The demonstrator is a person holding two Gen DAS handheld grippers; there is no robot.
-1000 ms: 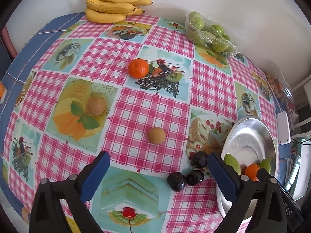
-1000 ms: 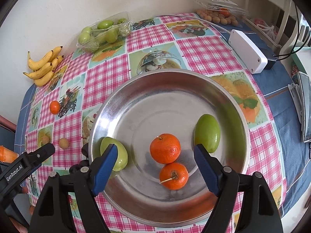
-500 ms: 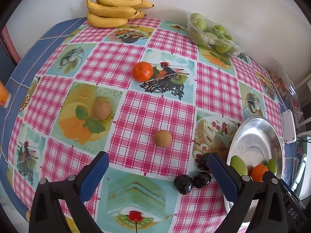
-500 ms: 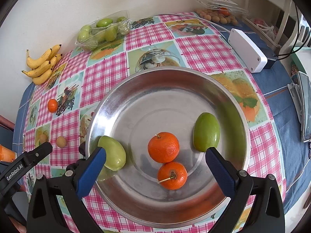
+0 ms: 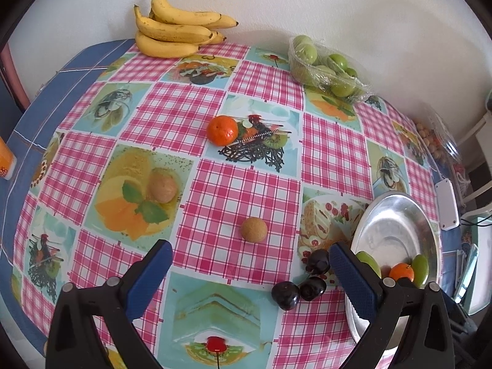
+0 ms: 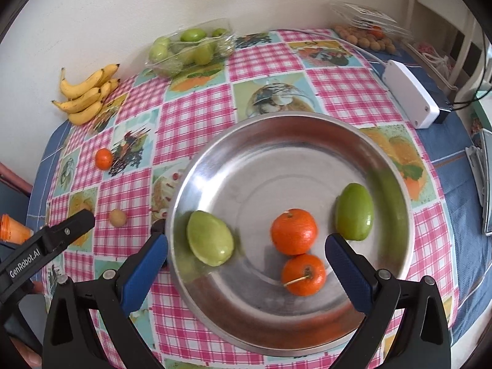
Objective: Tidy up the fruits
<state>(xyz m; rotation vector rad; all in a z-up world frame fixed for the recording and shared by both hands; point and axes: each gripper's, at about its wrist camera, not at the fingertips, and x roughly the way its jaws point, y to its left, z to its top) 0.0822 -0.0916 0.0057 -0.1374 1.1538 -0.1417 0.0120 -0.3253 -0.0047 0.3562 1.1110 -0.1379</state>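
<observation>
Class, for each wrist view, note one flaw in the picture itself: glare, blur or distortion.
Left wrist view: fisheye bends the table edge into a dome, corners black. Right wrist view: glare on the metal bowl; green fruit slightly blurred.

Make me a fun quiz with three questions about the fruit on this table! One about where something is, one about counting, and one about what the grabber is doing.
1. Where are the bananas?
A. in the metal bowl
B. by the wall at the table's far edge
C. between the left gripper's fingers

2. How many oranges lie in the metal bowl?
A. two
B. none
C. five

3. How is the right gripper?
A. shut on an orange
B. shut on a green fruit
C. open, holding nothing

Answers:
1 B: the bunch lies against the white wall.
2 A: one orange lies beside another orange with a stem.
3 C: its blue pads stand wide apart, touching no fruit.
</observation>
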